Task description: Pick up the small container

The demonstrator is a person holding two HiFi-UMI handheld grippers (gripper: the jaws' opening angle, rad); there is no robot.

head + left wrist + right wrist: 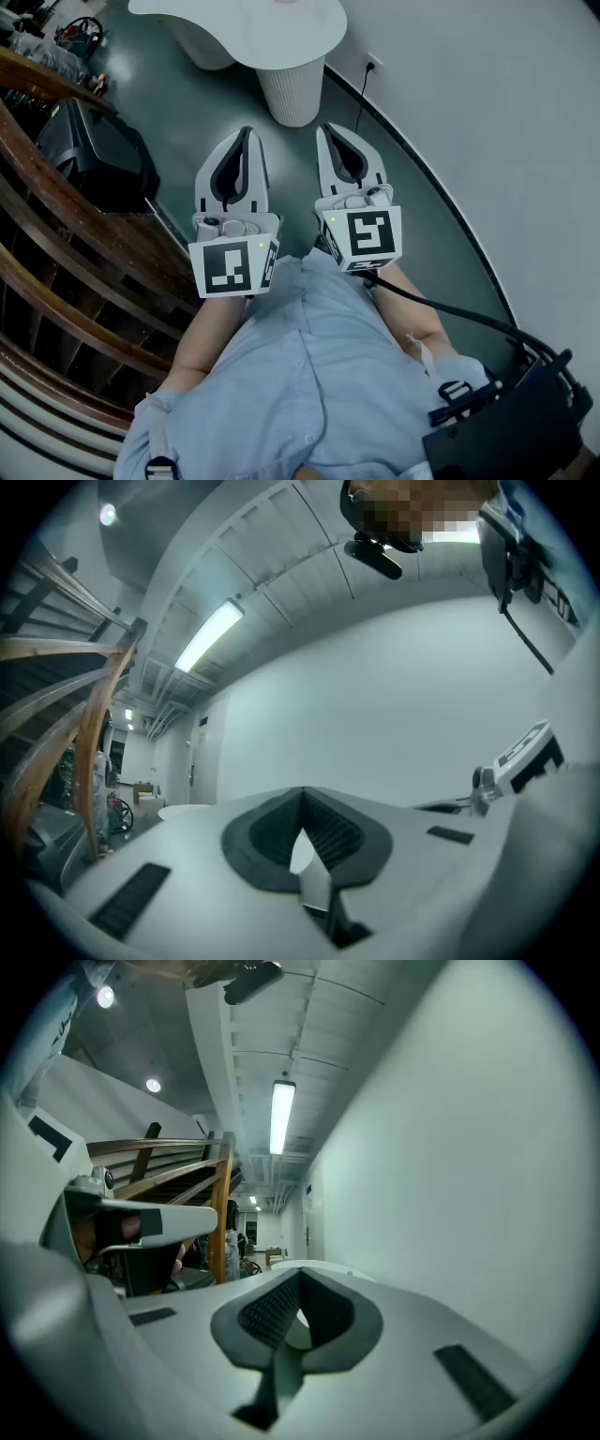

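Green floor [187, 103] runs between a wooden stair rail [56, 187] and a white wall [487, 112]. Close to the person's blue shirt [281, 356], the left gripper [246, 141] and the right gripper [330, 139] hang side by side in the air. Both pairs of jaws are pressed together with nothing in them. Farther ahead stands a white worktop [281, 28] on a ribbed foot [292, 89]. No small container shows in any view. I think the job now is to find it: walk up, look over the worktop, and open one pair of jaws wide before reaching.
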